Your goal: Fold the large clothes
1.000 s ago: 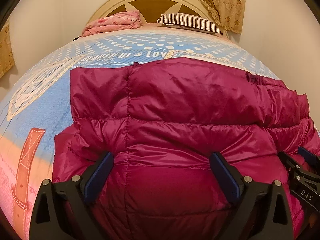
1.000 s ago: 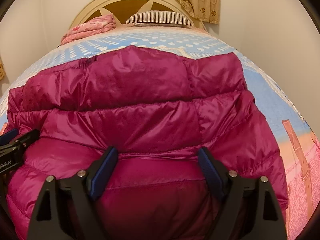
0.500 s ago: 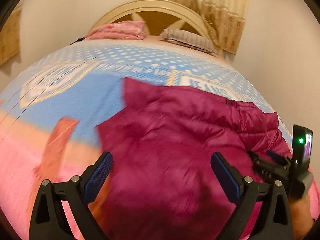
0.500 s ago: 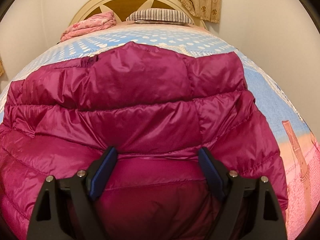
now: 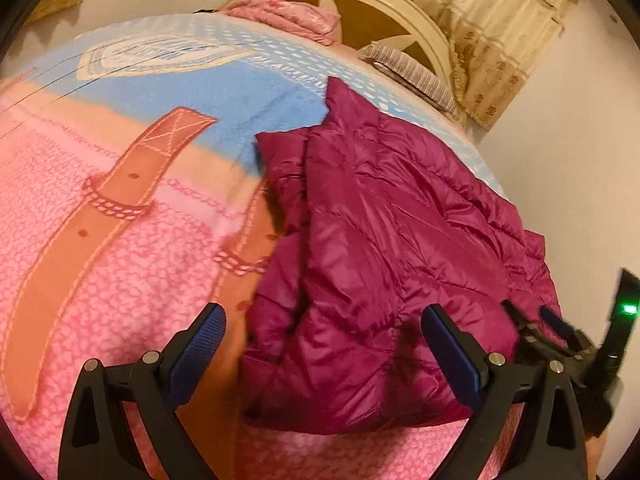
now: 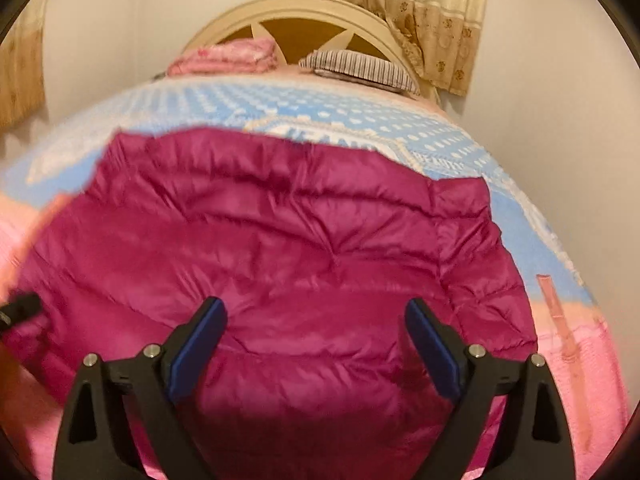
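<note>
Jacket: the magenta puffer jacket (image 6: 280, 264) lies folded on the bed (image 5: 100, 240), filling the centre of my right view and the centre-right of my left view.
Left fingers: my left gripper (image 5: 322, 350) is spread wide and released; nothing is between the blue pads (image 5: 196, 346), which hang over the jacket's near left edge.
Right fingers: my right gripper (image 6: 316, 346) is also spread and grasping nothing; its jaws have just been opening, with only the jacket's top layer lying below them, not pinched.
Why so: I judge both hands have let go so the fold can settle, and I sit off to the left side to check that edge.
Material: slick, shiny quilted nylon, puffy with stitched channels; it looks springy, so the layers may creep open again.
Shape: a thick, rounded bundle, with stacked layers showing along its left edge in my left view.
Bed cover: soft, nubby blanket, pink below, blue with white dots in the upper frame.
Far end: striped pillow (image 6: 360, 68) and pink folded cloth (image 6: 224, 56) by the headboard (image 6: 296, 12), well apart from the jacket.
</note>
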The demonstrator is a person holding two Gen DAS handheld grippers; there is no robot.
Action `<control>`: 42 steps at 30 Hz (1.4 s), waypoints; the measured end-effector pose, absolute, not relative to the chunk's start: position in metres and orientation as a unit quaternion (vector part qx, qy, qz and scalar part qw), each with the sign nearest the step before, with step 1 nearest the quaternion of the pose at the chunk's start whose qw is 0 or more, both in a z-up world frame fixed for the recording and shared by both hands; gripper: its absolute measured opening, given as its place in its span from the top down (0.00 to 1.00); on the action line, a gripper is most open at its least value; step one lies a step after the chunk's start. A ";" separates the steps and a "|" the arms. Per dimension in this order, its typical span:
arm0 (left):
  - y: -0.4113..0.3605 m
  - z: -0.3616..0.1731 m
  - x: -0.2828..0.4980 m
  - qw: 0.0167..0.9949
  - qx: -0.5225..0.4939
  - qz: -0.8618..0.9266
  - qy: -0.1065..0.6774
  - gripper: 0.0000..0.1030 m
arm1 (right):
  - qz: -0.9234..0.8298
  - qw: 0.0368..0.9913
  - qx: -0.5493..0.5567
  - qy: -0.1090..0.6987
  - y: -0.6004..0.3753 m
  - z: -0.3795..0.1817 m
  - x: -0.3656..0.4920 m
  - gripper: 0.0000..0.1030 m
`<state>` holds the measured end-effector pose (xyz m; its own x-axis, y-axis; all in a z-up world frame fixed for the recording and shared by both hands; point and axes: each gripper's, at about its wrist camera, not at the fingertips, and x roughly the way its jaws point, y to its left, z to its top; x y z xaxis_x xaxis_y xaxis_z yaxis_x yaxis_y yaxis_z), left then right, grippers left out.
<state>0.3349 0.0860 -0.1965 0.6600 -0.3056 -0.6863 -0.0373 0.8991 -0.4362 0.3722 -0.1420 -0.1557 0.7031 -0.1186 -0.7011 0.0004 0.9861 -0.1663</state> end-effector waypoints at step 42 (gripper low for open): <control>0.130 -0.114 0.265 0.920 -0.208 -0.160 0.292 0.89 | -0.003 0.903 -0.094 0.418 -0.085 -0.179 0.319 0.06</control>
